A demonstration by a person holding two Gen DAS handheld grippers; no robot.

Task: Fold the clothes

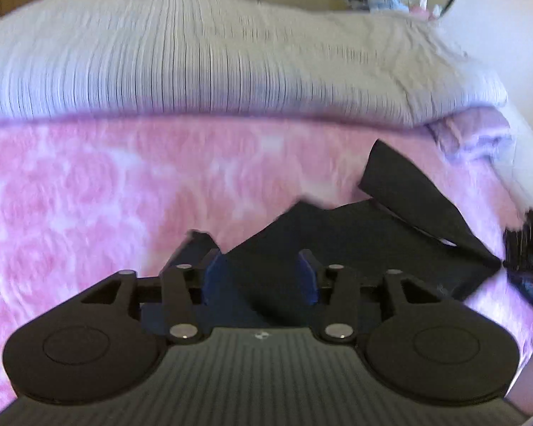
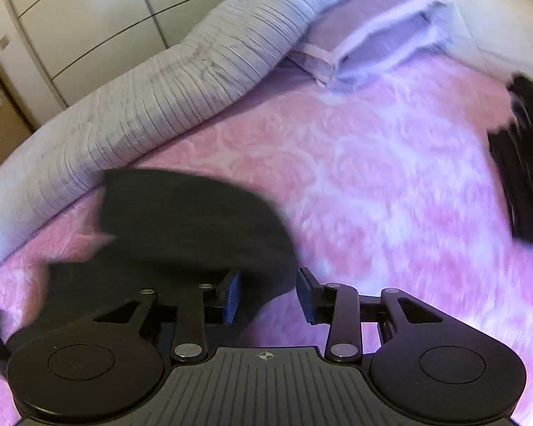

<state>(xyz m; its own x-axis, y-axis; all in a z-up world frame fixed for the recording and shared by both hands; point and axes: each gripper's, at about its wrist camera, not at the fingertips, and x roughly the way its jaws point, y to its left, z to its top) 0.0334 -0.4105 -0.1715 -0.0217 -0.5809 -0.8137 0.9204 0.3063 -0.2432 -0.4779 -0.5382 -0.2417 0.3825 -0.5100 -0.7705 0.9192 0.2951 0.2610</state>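
A black garment (image 1: 359, 241) lies on the pink patterned bedspread (image 1: 89, 191), with one part folded back and raised at its right side. My left gripper (image 1: 261, 273) is open, its blue-padded fingers either side of the garment's near edge. In the right wrist view the same black garment (image 2: 181, 220) lies left of centre on the bedspread (image 2: 391, 184). My right gripper (image 2: 268, 294) is open over the garment's right edge. Both views are blurred by motion.
A grey ribbed duvet roll (image 1: 231, 53) lies along the far side of the bed (image 2: 142, 88). A lilac pillow (image 2: 369, 32) sits at the head. A pile of dark clothes (image 2: 526, 156) lies at the right edge. White wardrobe doors (image 2: 89, 10) stand behind.
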